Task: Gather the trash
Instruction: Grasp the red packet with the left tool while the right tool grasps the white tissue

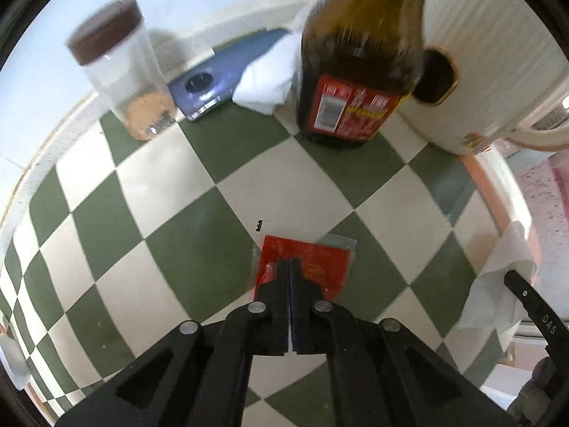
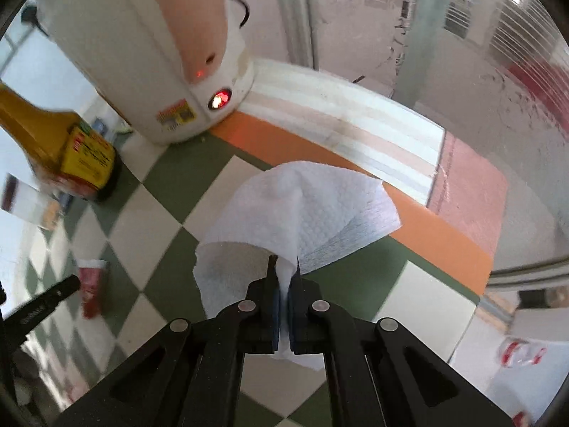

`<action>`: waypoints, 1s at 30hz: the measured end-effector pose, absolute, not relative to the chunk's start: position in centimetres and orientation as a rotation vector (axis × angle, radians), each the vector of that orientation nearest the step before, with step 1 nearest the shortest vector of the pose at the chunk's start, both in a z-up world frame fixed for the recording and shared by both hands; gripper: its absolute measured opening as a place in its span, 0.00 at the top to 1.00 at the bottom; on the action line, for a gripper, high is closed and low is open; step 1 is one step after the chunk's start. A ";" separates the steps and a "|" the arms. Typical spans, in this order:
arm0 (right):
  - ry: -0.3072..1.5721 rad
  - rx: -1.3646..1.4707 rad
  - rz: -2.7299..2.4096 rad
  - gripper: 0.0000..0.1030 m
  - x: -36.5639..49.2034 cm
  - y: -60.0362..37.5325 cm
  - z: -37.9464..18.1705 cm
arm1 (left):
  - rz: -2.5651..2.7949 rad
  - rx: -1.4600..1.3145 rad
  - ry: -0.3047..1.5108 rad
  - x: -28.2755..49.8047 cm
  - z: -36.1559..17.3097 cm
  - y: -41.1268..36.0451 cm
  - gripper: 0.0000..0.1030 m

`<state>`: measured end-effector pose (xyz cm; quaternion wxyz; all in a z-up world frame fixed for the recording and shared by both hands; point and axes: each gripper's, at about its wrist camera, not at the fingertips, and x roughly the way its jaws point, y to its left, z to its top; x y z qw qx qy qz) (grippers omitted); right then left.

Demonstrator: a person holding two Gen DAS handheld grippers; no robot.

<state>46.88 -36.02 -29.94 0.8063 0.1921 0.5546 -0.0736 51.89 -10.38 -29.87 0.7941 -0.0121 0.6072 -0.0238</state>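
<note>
Red foil is what we have pinched in our left gripper (image 1: 290, 263): a small red sachet (image 1: 313, 267) with a clear torn edge, lying near us over the green-and-cream checked tablecloth (image 1: 170, 235). The jaws are clenched on the sachet's near edge. Our right gripper (image 2: 283, 267) is clamped on a white paper towel (image 2: 302, 206), which fans up and away from the fingertips, near the orange border of the cloth (image 2: 444, 235). On the far side, in the left view, a brown sauce bottle (image 1: 355, 71) stands beside a white kettle (image 1: 490, 53). To the bottle's left we see a crumpled white napkin (image 1: 266, 78), a blue phone (image 1: 220, 78) lying face down, and a clear jar (image 1: 124, 71) with a dark lid. The kettle's red lamp (image 2: 220, 99) glows in the right view.
</note>
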 end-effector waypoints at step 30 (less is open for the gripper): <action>1.237 0.575 -0.205 0.97 45.0 -38.8 -31.5 | -0.339 0.240 1.343 48.5 -32.3 -13.9 0.36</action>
